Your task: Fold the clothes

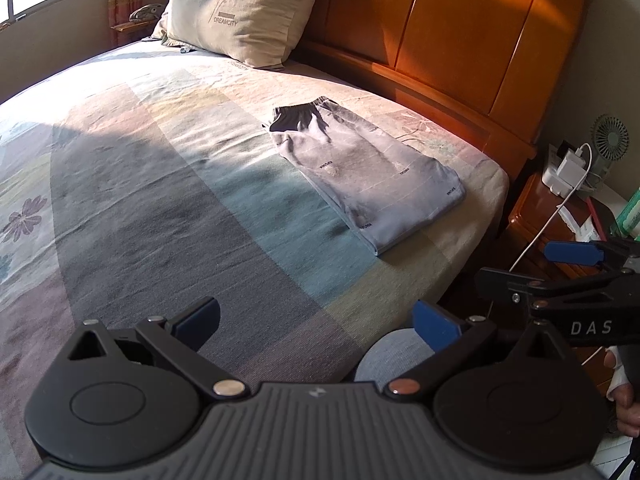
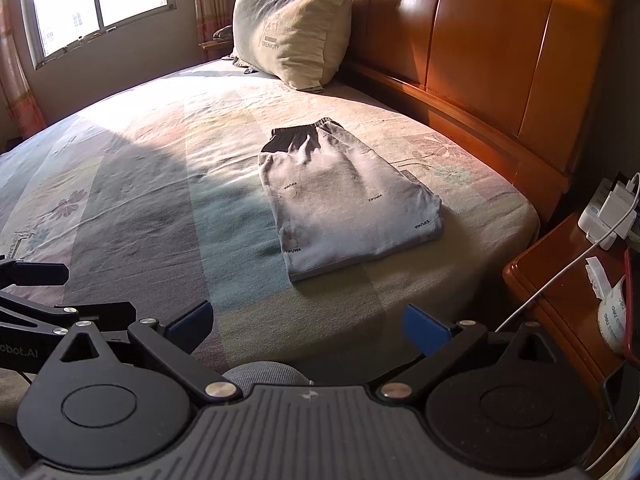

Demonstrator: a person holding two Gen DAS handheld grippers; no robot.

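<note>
A pale grey pair of folded trousers with a dark elastic waistband and small printed lettering lies flat on the bed's patchwork floral sheet, right of centre in both views, near the orange wooden headboard. The left tool sits at the bottom of its frame, blue-padded jaws spread and empty. The right tool is likewise wide apart, holding nothing. A beige pillow leans on the headboard, upper centre.

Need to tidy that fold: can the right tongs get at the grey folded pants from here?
Probably yes. The right tongs are open and empty, and only bare bedsheet lies between them and the grey folded pants.
</note>
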